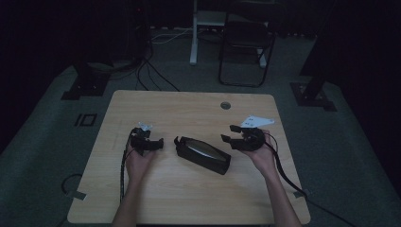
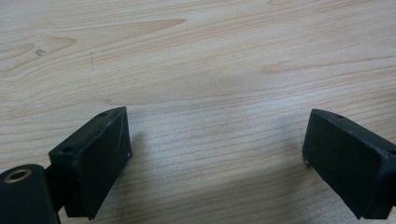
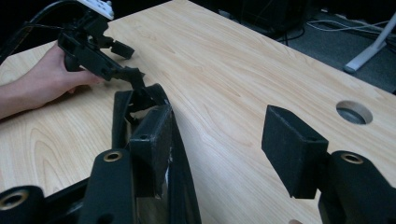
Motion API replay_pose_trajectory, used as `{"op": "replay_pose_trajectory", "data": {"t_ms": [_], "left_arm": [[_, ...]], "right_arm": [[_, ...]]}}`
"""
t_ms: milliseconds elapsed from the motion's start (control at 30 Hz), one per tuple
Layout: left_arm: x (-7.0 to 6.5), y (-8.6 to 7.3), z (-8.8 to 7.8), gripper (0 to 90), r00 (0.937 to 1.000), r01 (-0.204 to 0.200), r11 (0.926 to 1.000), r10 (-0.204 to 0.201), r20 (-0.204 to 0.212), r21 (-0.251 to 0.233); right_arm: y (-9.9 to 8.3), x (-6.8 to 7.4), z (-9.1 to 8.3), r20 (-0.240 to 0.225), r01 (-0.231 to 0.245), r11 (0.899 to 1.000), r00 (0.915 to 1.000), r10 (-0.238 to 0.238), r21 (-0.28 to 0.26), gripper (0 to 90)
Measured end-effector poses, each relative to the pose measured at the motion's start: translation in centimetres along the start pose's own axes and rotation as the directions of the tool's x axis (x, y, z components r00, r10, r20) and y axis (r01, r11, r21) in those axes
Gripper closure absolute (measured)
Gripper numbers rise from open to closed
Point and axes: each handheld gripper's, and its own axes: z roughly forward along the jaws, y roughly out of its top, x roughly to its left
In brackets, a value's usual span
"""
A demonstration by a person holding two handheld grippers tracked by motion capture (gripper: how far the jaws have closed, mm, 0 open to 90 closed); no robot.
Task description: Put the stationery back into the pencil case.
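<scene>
A long black case (image 1: 208,160) lies aslant in the middle of the wooden table (image 1: 189,194), with a pale sheen along its top. My left gripper (image 1: 156,144) sits just left of the case's near end, held in a hand, jaws pointing right. In the left gripper view that gripper (image 2: 217,126) is open over bare wood. My right gripper (image 1: 230,133) hovers open at the case's right end, jaws pointing left. In the right gripper view it (image 3: 217,126) stands wide open, the case (image 3: 180,158) beside its left jaw, apart from the pads. The left gripper (image 3: 100,56) shows beyond the case.
A round cable hole (image 1: 225,105) sits near the table's far edge, also seen as the hole (image 3: 354,112) in the right gripper view. A cable (image 1: 283,172) trails from the right gripper off the table's right side. A dark chair (image 1: 246,42) and stand legs are on the floor behind.
</scene>
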Motion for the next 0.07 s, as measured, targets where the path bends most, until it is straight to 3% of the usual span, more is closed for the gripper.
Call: {"op": "replay_pose_trajectory", "data": {"t_ms": [67], "left_arm": [[0.0, 0.0, 0.0, 8.1, 1.0, 0.0, 1.0, 0.0, 0.0, 0.0]], "right_arm": [[-0.29, -0.18, 0.0, 0.0, -0.01, 1.0, 0.9999, 0.01, 0.0, 42.5]]}}
